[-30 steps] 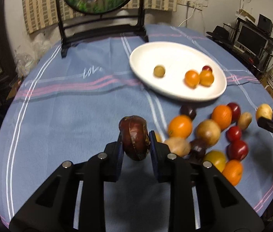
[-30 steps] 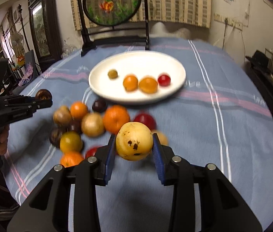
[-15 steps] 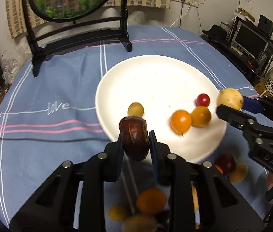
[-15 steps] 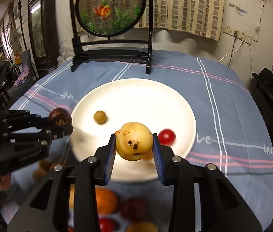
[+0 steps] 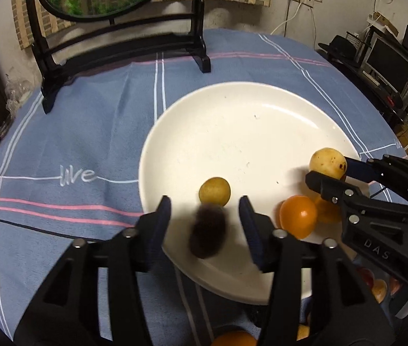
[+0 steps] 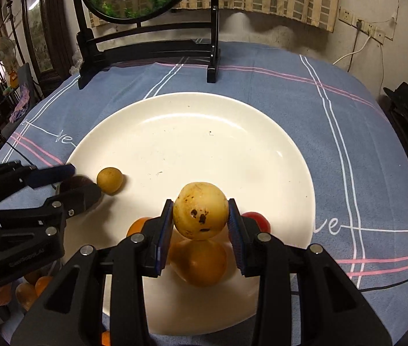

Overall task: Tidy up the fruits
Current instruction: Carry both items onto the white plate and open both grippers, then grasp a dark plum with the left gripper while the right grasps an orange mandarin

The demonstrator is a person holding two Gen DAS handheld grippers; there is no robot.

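Left wrist view | left gripper (image 5: 205,227) had just been opening, pads clear of dark brown fruit (image 5: 207,235), blurred over white plate (image 5: 232,121), likely dropping | right gripper (image 6: 201,225) pinched spotted yellow fruit (image 6: 201,214) above plate for unloading

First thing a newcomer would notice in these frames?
Probably the big white plate filling the blue tablecloth. Over its near edge the right gripper clamps a spotted yellow fruit, while the left gripper, jaws just opened, lets a blurred dark fruit drop free between them.
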